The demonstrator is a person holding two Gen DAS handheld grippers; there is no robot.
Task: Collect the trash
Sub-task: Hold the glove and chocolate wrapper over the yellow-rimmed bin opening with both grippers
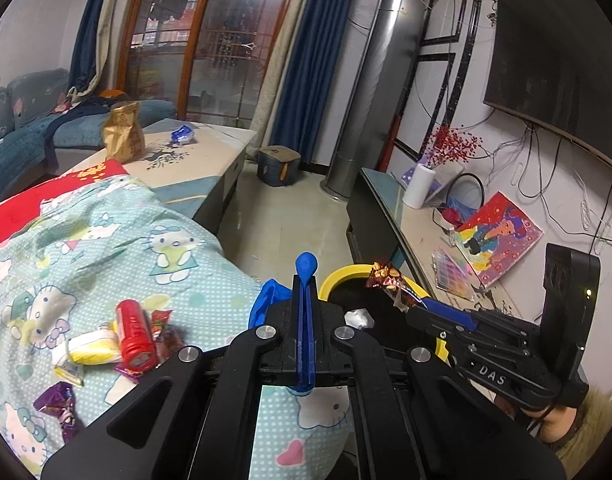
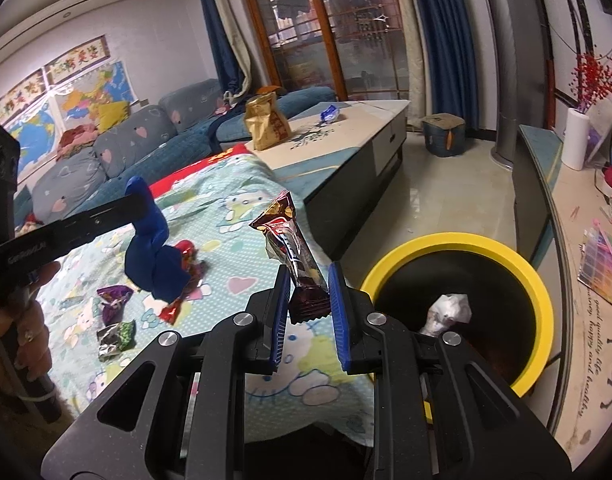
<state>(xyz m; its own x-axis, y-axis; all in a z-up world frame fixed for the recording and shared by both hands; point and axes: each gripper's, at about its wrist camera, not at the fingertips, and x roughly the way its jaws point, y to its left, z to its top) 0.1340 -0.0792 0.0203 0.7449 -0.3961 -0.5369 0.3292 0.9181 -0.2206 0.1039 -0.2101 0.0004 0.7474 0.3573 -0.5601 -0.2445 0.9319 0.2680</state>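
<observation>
The left gripper (image 1: 304, 280) was pressed together on a blue glove (image 2: 153, 256), which hung at 9 o'clock in the right view. The right gripper (image 2: 308, 296) pinched a dark snack wrapper (image 2: 293, 252) (upright), above the cartoon blanket (image 2: 233, 216); the yellow-rimmed bin (image 2: 542, 292) stood at 3 o'clock.

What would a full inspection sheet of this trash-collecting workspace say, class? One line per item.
Surface: cartoon-print blanket over a table.
Job's things: yellow-rimmed bin holding crumpled paper; snack wrapper; blue balloon.
Clutter: red can, loose wrappers.
Grippers: left tongs shut on the blue balloon; right tongs shut on the snack wrapper.
Cables: wires under the television.
Surroundings: sofa, curtains.
</observation>
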